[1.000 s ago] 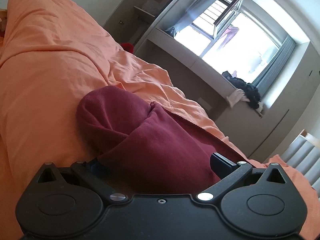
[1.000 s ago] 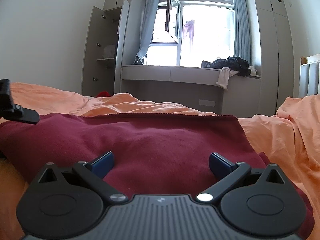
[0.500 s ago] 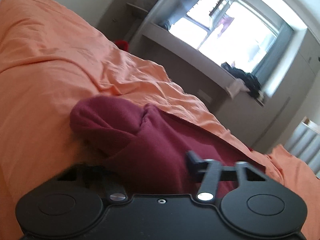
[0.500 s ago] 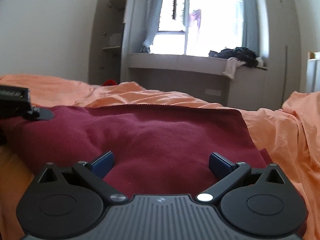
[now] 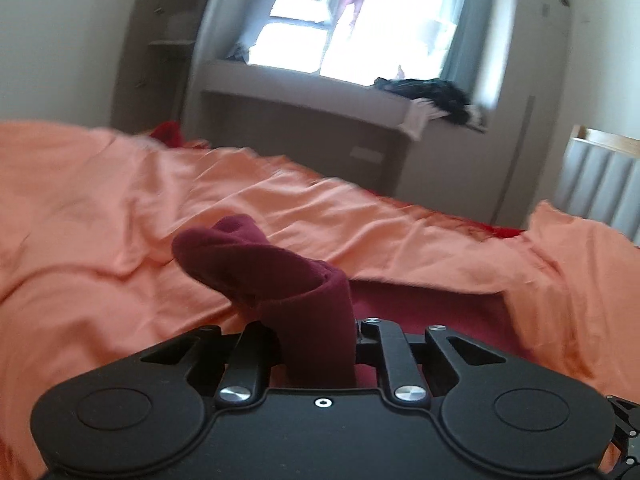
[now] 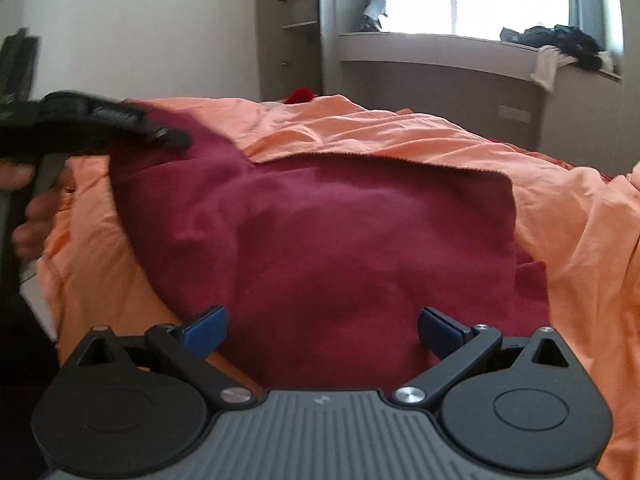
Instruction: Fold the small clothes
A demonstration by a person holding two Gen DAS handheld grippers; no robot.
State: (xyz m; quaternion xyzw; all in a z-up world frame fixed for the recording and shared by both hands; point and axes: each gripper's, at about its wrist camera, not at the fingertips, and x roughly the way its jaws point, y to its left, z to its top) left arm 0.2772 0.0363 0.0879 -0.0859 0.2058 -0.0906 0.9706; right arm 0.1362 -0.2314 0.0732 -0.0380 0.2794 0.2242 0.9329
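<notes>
A dark red garment lies spread on the orange bedcover. My left gripper is shut on a bunched left part of the garment and holds it lifted off the bed. It also shows in the right wrist view at the upper left, with the cloth hanging from it. My right gripper is open, its blue fingertips over the near edge of the garment, holding nothing.
The orange bedcover is rumpled all around. A window ledge with a pile of dark clothes runs along the far wall. An open cupboard stands at the left. A red item lies beyond the bed.
My left gripper has closed on the garment's left part and lifted it up, swinging to face the window. My right gripper has stayed open over the near edge and tilted down slightly.
</notes>
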